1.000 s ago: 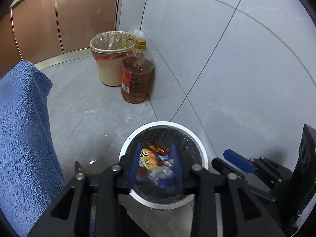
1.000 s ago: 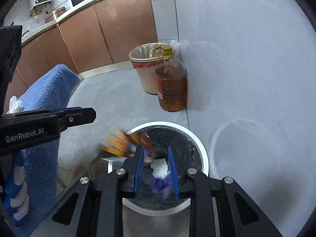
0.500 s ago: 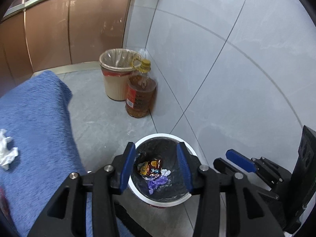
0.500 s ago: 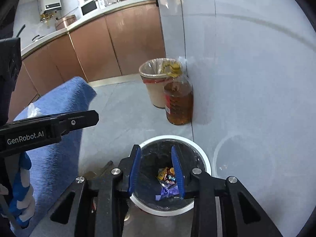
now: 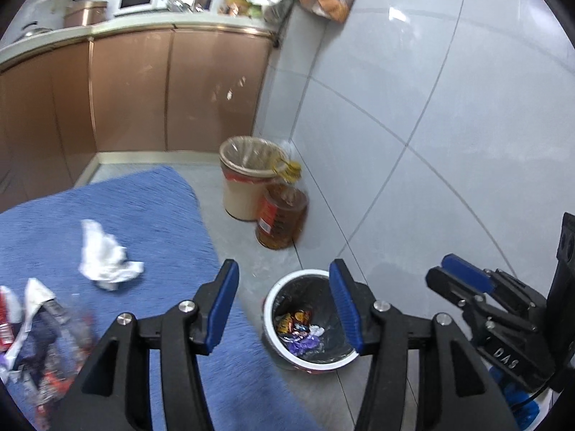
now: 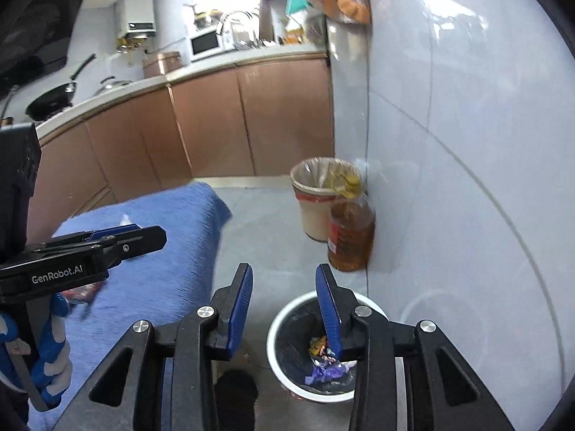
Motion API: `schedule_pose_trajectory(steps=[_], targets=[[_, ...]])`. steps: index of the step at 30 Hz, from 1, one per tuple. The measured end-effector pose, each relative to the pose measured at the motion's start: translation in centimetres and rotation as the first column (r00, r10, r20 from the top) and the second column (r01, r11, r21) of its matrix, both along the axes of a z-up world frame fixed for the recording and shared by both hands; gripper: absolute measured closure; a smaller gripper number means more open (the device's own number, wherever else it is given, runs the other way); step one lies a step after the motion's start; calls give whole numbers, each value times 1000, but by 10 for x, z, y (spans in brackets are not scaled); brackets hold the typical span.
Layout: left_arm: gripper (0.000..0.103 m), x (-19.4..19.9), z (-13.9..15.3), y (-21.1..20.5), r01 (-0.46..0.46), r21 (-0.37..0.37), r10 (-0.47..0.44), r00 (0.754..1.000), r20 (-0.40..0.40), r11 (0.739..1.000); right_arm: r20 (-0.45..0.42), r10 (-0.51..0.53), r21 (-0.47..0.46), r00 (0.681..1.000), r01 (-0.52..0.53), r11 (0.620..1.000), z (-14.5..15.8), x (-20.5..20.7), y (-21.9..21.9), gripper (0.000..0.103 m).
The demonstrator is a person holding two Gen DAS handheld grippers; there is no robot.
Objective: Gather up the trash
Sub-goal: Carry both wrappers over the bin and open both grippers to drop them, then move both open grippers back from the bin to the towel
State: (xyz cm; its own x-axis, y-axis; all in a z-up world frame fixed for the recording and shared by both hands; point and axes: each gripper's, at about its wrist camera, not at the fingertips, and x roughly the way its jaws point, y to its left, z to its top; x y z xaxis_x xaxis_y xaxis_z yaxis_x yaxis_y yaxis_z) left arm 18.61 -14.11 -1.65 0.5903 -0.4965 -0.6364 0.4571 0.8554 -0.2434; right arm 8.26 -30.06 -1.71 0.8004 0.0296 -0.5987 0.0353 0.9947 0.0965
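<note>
Blue towel-covered table (image 5: 107,215) across the left, with its right edge running down beside a small white-rimmed bin (image 5: 276,301) on the grey floor. Further back along the tiled wall, a beige bin with a clear liner (image 5: 248,179) and, touching it in front, a big bottle of amber oil (image 5: 282,219). Left gripper (image 5: 284,309) held above the table's right edge and the small bin, jaws wide apart, nothing between the blue pads. Right gripper (image 6: 284,309) held just to the right of it, over the same bin, jaws likewise spread and empty. Inside the small bin, on its black liner, a little heap of wrappers (image 5: 300,328), orange, purple and white. On the table, near its middle, a crumpled white tissue (image 5: 104,256); at the near left edge, a blurred pile of wrappers and packets (image 5: 39,334), red, white and dark.
</note>
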Motion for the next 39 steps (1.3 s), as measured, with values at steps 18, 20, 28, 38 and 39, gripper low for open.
schedule_pose_trajectory(steps=[18,20,28,38,39], targets=[[50,-100,84,157,-251,-37,253,941,224,967,196,207,-52,959,-200,978,98,-67,93,58],[47,-105,88,179,-293,-41,294,927,232,955,210,222,-53,952,-216,975,105,-73,100,58],[47,-120,96,262,-424,-51,423,874,238,904,233,281,-26,931,-282,959,118,-76,119,56],[35,-101,68,325,-533,-38,531,829,178,845,179,350,3,920,-356,935,99,-42,147,54],[35,-96,61,329,-536,-35,534,830,162,844,169,354,5,920,-360,933,95,-37,148,54]])
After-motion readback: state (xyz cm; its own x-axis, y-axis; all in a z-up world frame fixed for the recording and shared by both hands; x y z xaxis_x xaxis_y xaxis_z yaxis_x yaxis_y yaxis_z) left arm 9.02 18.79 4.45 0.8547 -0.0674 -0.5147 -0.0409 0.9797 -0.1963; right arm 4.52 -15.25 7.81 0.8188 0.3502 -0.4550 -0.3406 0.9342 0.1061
